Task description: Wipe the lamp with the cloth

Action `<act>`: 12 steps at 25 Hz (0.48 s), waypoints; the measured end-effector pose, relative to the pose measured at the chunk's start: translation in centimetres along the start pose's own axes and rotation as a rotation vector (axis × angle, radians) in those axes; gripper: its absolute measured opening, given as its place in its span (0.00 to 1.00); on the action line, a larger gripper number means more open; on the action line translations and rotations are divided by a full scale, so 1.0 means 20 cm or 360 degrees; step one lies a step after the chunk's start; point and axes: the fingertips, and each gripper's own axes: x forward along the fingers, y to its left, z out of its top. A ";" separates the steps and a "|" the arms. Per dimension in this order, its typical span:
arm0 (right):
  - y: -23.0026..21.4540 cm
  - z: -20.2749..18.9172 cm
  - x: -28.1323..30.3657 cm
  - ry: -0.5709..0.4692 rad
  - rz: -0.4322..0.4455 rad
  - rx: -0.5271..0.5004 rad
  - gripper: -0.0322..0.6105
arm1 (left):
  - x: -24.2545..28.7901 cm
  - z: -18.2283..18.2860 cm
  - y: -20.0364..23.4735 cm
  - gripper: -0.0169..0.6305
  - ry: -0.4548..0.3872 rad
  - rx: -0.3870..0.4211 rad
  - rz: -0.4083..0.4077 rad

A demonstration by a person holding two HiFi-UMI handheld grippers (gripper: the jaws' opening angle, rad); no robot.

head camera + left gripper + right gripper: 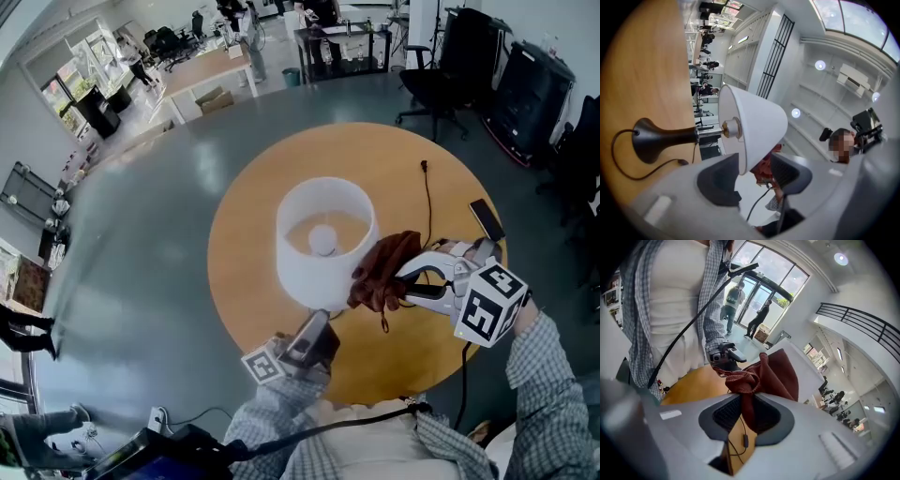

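A dark red cloth (382, 272) is clamped between the jaws of the right hand-held gripper (408, 281) and is bunched ahead of them against the side wall of the white lampshade (305, 272). The shade's lower rim is taken between the jaws of the left hand-held gripper (752, 173), which are spread apart and not pressed on it; a gap is left at one pad, and the cloth is seen through that gap beyond the shade. The lamp is stood on a round wooden bench (248, 216), straight ahead of both hand-held grippers, with its black base (651, 138) and metal neck shown only in the left gripper view. Beyond the right hand-held gripper a black power cord (429, 202) is laid across the bench, and a phone (486, 220) is set near the bench edge just beside that hand-held gripper's marker cube (489, 305). A black office chair (433, 89) is stood on the floor well beyond the bench. From above, the base is hidden by the shade and only the bulb (323, 239) is seen inside it. The left hand-held gripper's jaw tips are covered by the shade's rim in the head view, and much of the shade is blocked by the cloth in the right gripper view.
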 end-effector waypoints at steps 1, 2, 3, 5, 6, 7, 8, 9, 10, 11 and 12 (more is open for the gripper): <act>0.00 0.00 0.01 -0.0008 -0.0001 0.0012 0.16 | -0.03 -0.01 0.02 0.34 0.0017 0.0008 0.0036; 0.01 0.00 0.01 -0.0018 -0.0001 0.0028 0.16 | -0.07 -0.01 0.03 0.35 0.0033 0.0028 0.0079; 0.01 0.00 0.02 -0.0029 -0.0002 0.0046 0.16 | -0.11 -0.01 0.04 0.35 0.0054 0.0069 0.0125; 0.02 -0.01 0.03 -0.0050 -0.0002 0.0083 0.16 | -0.17 0.04 0.01 0.35 0.0136 0.0237 0.0203; 0.02 -0.02 0.03 -0.0057 -0.0002 0.0101 0.16 | -0.19 0.08 -0.02 0.36 0.0191 0.0338 0.0234; 0.03 -0.03 0.04 -0.0061 -0.0004 0.0119 0.16 | -0.20 0.13 -0.06 0.36 0.0248 0.0435 0.0261; 0.04 -0.04 0.04 -0.0063 -0.0006 0.0136 0.16 | -0.21 0.18 -0.10 0.36 0.0309 0.0528 0.0278; 0.04 -0.05 0.05 -0.0066 -0.0011 0.0155 0.16 | -0.20 0.22 -0.14 0.36 0.0382 0.0617 0.0281; 0.05 -0.06 0.06 -0.0073 -0.0020 0.0175 0.16 | -0.17 0.26 -0.19 0.36 0.0471 0.0707 0.0274; 0.05 -0.06 0.06 -0.0086 -0.0031 0.0200 0.16 | -0.13 0.29 -0.25 0.36 0.0570 0.0806 0.0265; 0.05 -0.06 0.07 -0.0104 -0.0041 0.0227 0.16 | -0.08 0.31 -0.29 0.36 0.0672 0.0915 0.0263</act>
